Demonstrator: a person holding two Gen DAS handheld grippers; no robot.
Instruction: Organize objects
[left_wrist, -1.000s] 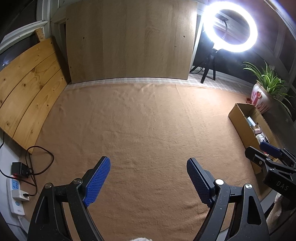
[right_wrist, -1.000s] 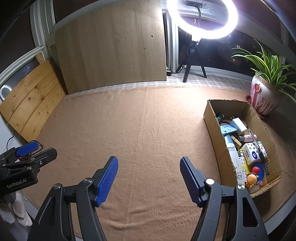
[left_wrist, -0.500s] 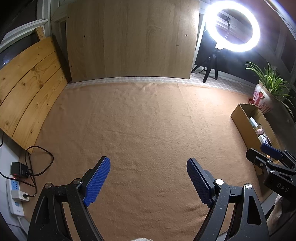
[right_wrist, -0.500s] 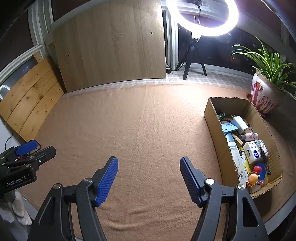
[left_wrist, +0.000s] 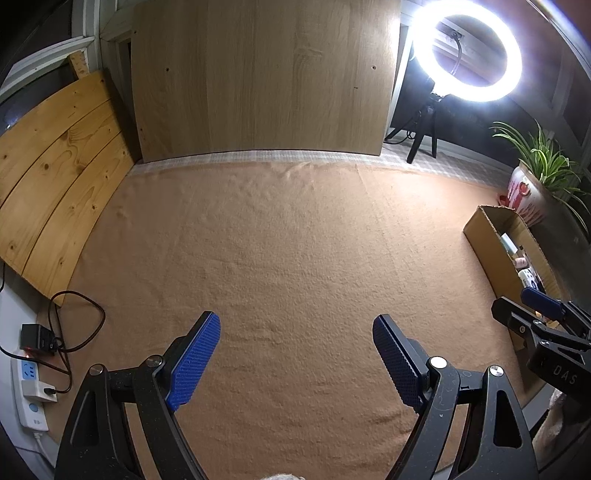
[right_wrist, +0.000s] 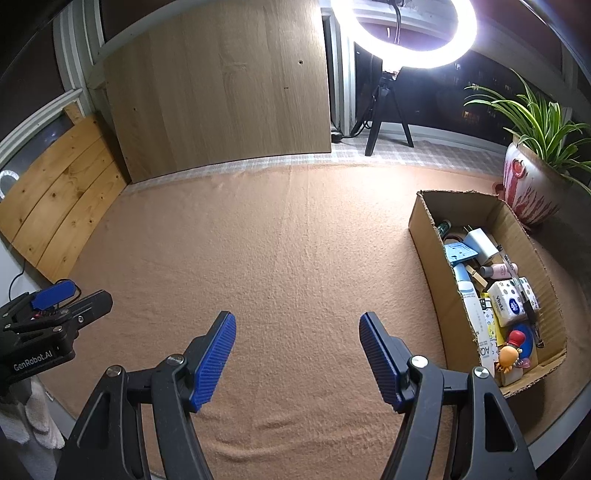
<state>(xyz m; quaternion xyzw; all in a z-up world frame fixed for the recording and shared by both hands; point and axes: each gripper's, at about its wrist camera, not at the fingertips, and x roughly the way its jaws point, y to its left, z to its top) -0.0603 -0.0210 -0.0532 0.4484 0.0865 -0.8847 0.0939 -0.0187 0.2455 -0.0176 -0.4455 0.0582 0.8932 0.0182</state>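
Observation:
A cardboard box (right_wrist: 430, 236) stands at the right of a tan blanket (right_wrist: 288, 251); it holds several small items: a white charger (right_wrist: 480, 243), a tissue pack (right_wrist: 511, 302), a pink bottle (right_wrist: 495, 271), a small toy figure (right_wrist: 511, 354). The box also shows in the left wrist view (left_wrist: 491, 247). My left gripper (left_wrist: 295, 332) is open and empty above the blanket's near part. My right gripper (right_wrist: 297, 328) is open and empty, left of the box. Each gripper shows at the edge of the other's view, the right one (left_wrist: 532, 310) and the left one (right_wrist: 62, 299).
A potted plant (right_wrist: 532, 184) stands behind the box. A ring light on a tripod (right_wrist: 402, 33) stands at the back. A large wood panel (left_wrist: 258, 77) leans at the back, pine planks (left_wrist: 48, 170) at the left. A power strip with cables (left_wrist: 31, 384) lies at the near left.
Both views shift only slightly; the box sits a little farther right in the left wrist view. Both grippers stay open and empty.

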